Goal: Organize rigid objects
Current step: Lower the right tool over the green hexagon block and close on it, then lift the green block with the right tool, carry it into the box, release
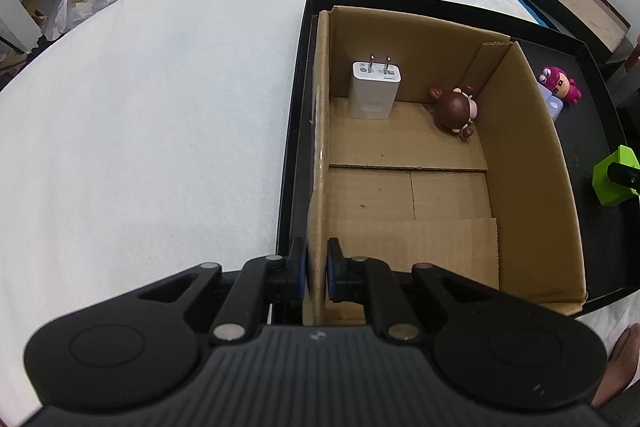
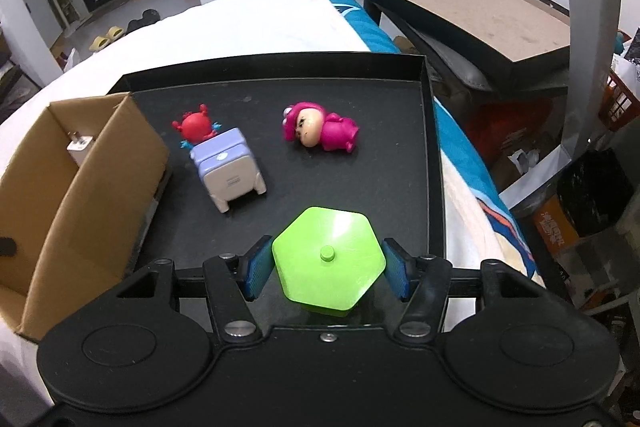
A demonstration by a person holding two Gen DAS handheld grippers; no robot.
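My left gripper (image 1: 317, 259) is shut on the left wall of an open cardboard box (image 1: 528, 163) that stands in a black tray (image 1: 294, 115). A white charger (image 1: 374, 91) and a brown figure (image 1: 456, 109) rest inside at the far end. In the right wrist view, my right gripper (image 2: 328, 265) is shut on a green hexagonal block (image 2: 320, 231), a blue pad pressing each side, low over the tray (image 2: 272, 65). Beyond it lie a purple suitcase toy (image 2: 230, 171), a red figure (image 2: 196, 127) and a pink figure (image 2: 320, 131). The box (image 2: 80, 211) is at the left.
The tray rests on a white bed cover (image 1: 160, 107). A second black tray with a brown floor (image 2: 472, 7) stands off the bed's far right. Clutter and boxes crowd the floor at the right (image 2: 580, 187). Part of a person's limb (image 1: 622, 359) shows at the lower right.
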